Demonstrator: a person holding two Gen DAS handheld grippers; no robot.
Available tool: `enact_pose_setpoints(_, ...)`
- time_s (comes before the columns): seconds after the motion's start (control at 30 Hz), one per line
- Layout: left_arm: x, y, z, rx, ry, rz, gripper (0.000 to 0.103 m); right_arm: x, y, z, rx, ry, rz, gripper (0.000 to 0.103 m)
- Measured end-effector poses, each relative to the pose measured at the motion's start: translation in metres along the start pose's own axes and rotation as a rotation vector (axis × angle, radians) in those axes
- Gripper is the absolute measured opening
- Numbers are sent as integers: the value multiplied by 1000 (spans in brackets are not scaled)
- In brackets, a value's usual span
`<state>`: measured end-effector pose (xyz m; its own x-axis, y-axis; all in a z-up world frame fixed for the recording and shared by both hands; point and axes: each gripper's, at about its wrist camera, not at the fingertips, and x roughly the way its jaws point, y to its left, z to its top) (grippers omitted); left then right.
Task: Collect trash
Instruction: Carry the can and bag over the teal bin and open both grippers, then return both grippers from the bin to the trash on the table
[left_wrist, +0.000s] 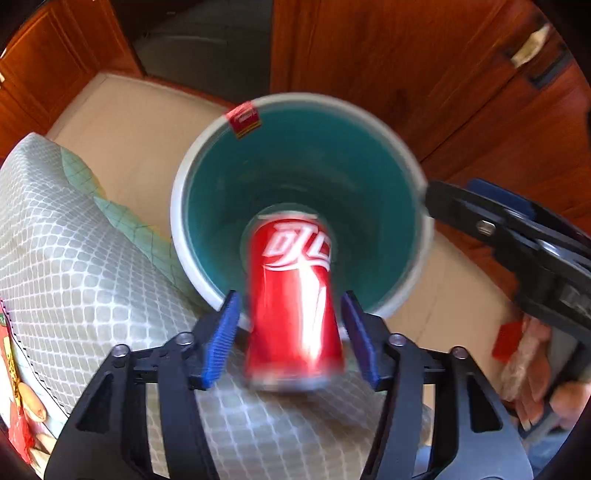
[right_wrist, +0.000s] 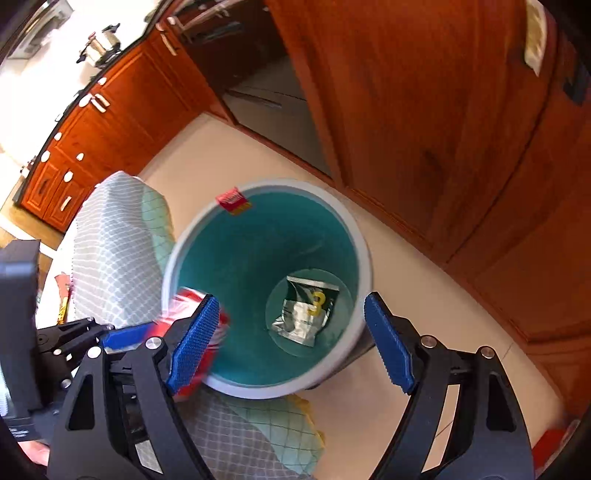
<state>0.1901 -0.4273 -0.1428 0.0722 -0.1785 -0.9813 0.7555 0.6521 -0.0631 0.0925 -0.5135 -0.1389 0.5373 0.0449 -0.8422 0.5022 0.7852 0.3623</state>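
Observation:
A red soda can (left_wrist: 295, 295) is blurred between the blue pads of my left gripper (left_wrist: 290, 295), directly over the mouth of the teal bin with a white rim (left_wrist: 177, 206). A thin gap shows on both sides of the can, so the pads are not pressing it. In the right wrist view the same can (right_wrist: 184, 299) shows at the bin's near-left rim (right_wrist: 365, 266). My right gripper (right_wrist: 291, 299) hangs open over the bin with nothing between its fingers. A crumpled green and silver wrapper (right_wrist: 306, 314) lies on the bin's bottom.
A lattice-patterned tablecloth (left_wrist: 74, 258) covers the table beside the bin. A red snack packet (left_wrist: 22, 387) lies at its left edge. Wooden cabinets (right_wrist: 424, 110) stand behind the bin on the pale floor (right_wrist: 424, 277). A red label (right_wrist: 232, 199) hangs on the bin's far rim.

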Motion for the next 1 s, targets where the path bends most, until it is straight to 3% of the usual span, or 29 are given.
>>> enact_pose_setpoints(0.1, -2, 5, 0, -10, -18, 1, 70, 3, -3, -1, 1, 10, -3, 77)
enact_pose_setpoints(0.3, -14, 21, -8, -32, -46, 12, 70, 1, 3, -3, -21, 13, -10, 77)
enact_pose_setpoints(0.37, -17, 28, -10, -42, -51, 6, 70, -2, 9, -5, -35, 12, -15, 81)
enact_pose_setpoints(1.0, -106, 51, -83, -138, -173, 2, 77, -38, 70, -31, -165, -5, -33, 86)
